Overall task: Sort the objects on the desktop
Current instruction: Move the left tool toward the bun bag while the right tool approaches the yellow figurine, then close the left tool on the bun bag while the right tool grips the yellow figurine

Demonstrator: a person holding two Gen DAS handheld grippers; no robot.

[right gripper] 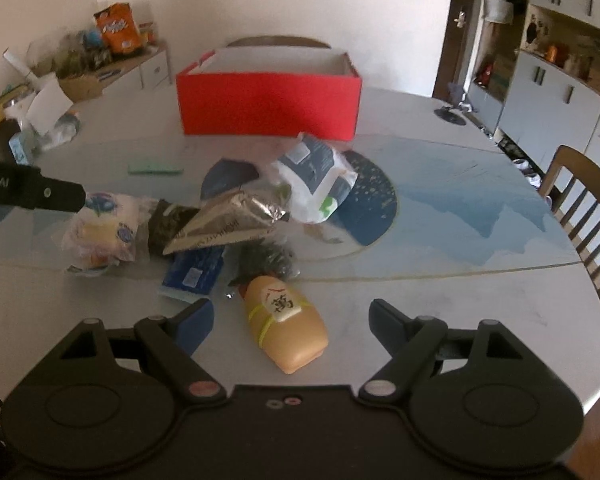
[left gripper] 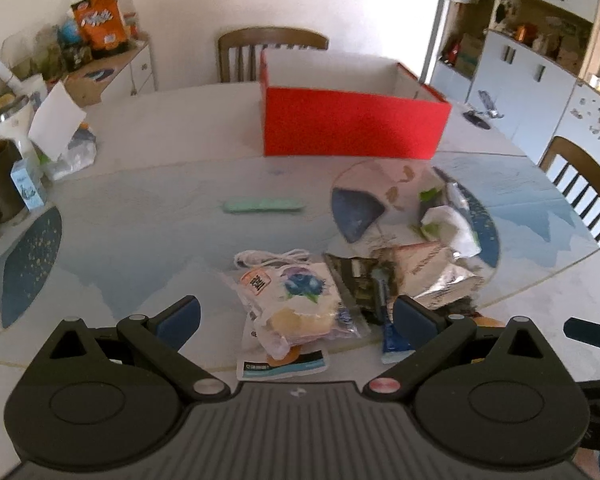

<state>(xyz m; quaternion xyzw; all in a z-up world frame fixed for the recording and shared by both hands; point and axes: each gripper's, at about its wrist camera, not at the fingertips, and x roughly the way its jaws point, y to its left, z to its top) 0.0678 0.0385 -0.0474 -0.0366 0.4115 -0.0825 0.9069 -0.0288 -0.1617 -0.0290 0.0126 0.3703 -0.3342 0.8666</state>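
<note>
Red cardboard box (right gripper: 268, 104) is sitting open at the far side of the table (right gripper: 440, 280), and the clutter is lying nearer me. I am holding my right gripper (right gripper: 291, 317) spread wide over a tan bottle (right gripper: 286, 326), whose white label bears one character I cannot read. I am holding my left gripper (left gripper: 296, 316) wide too, above a clear snack bag (left gripper: 296, 304) printed with blueberries. A silver foil pack (right gripper: 228, 224) is leaning across a blue packet (right gripper: 194, 274); its lettering is too blurred.
</note>
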